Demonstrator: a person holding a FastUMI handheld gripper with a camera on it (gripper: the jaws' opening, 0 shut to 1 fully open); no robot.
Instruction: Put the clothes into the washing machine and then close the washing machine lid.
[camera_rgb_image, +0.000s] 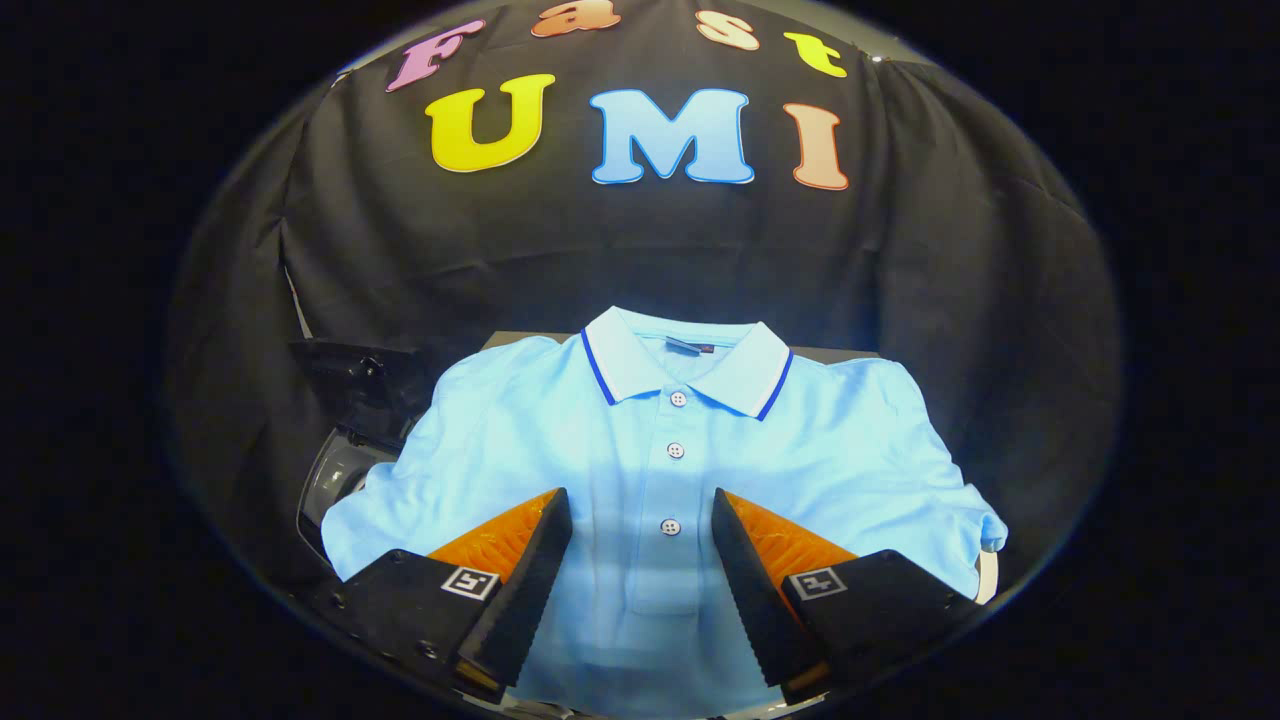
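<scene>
My fingers (641, 545) stand apart over the light-blue short-sleeved polo shirt (660, 470), spread flat on the desk with its button placket between them, so I can pinch the cloth there.

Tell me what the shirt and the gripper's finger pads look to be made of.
Polo shirt: soft, matte knit cloth, probably cotton; it wrinkles and drapes. Buttons look like plastic. Finger pads: orange, ridged, likely rubber or soft plastic, on black hard-looking bodies. The gripper is open above the shirt.
</scene>
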